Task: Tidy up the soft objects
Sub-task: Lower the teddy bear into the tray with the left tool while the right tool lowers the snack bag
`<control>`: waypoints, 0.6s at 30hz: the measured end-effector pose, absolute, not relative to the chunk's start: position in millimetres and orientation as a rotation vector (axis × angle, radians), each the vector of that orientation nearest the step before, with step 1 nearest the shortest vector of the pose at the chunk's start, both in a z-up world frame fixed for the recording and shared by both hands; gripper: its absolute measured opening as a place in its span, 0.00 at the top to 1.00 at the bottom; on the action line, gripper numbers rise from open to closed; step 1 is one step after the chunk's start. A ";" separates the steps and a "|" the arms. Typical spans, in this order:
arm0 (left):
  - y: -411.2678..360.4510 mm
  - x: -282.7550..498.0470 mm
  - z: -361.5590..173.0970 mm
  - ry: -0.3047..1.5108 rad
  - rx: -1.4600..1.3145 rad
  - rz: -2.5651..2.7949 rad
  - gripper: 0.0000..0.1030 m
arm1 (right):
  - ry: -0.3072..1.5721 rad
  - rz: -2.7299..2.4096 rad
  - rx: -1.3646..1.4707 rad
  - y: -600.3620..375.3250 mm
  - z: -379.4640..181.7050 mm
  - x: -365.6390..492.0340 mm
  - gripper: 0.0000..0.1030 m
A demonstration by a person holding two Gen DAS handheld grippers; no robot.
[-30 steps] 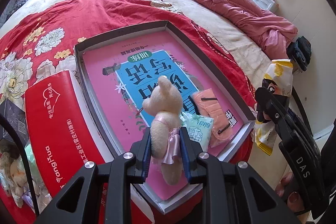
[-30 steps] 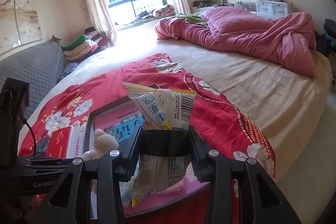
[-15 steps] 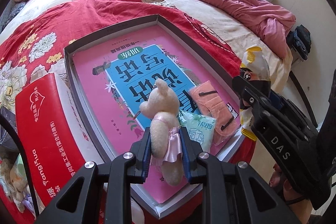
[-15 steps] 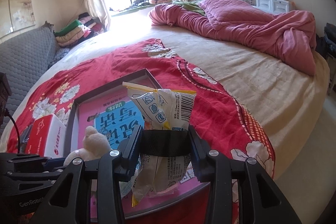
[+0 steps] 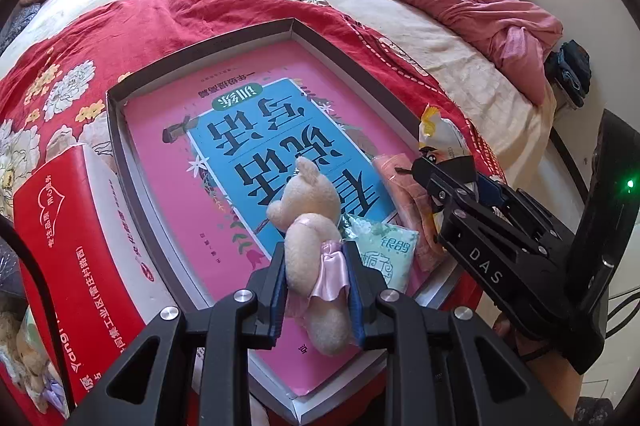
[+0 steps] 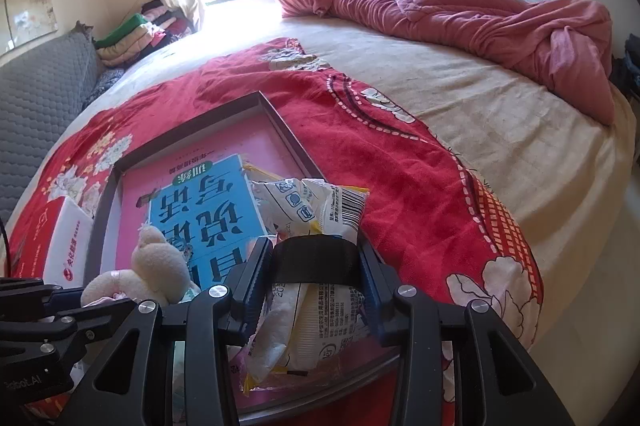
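The right gripper (image 6: 316, 290) is coming down and in over the near right corner of the shallow box (image 5: 208, 46), so the snack packet (image 6: 316, 210) it is carrying, which was hanging outside the box rim a second ago, is now hovering above the box floor beside the book. Its jaws are standing at a middling width, clamped on the packet's crumpled middle, and that width is not changing. The left gripper (image 5: 316, 286) is barely moving; its jaws are nearly closed, pinching the plush bear (image 5: 310, 226) at the waist, over the near end of the pink and blue book (image 5: 248, 130) that is lying in the box.

For the task, this suggests both soft things are arriving at the box together, and each probably needs only lowering and letting go.

Counting what is showing: 1 box, 1 book in it, 1 plush bear, 1 snack packet, 1 mint-green tissue pack (image 5: 386, 254) and 1 peach-pink pouch (image 5: 404, 186), these last 2 lying in the box's near right corner, touching each other. Outside the box, 1 red and white tissue carton (image 5: 68, 250) is lying just beside its left wall on the red floral quilt (image 5: 132, 10). So 2 soft things are already in and 2 are in the air.
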State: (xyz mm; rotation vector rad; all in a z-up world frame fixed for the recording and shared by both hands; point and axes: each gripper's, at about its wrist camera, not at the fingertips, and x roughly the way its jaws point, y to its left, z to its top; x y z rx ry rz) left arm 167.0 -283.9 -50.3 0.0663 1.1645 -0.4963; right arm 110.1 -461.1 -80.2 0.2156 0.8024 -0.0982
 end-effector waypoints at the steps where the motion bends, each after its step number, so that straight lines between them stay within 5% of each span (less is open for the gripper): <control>1: -283.6 167.3 -50.4 1.165 0.063 -0.496 0.74 | 0.801 -0.094 0.217 -461.2 -80.5 110.3 0.58; 12: -280.1 169.8 -51.3 1.180 0.042 -0.496 0.73 | 0.769 -0.089 0.216 -457.9 -77.0 108.7 0.56; 18: -281.2 168.1 -50.6 1.182 0.054 -0.482 0.72 | 0.728 -0.088 0.234 -459.7 -68.4 102.3 0.45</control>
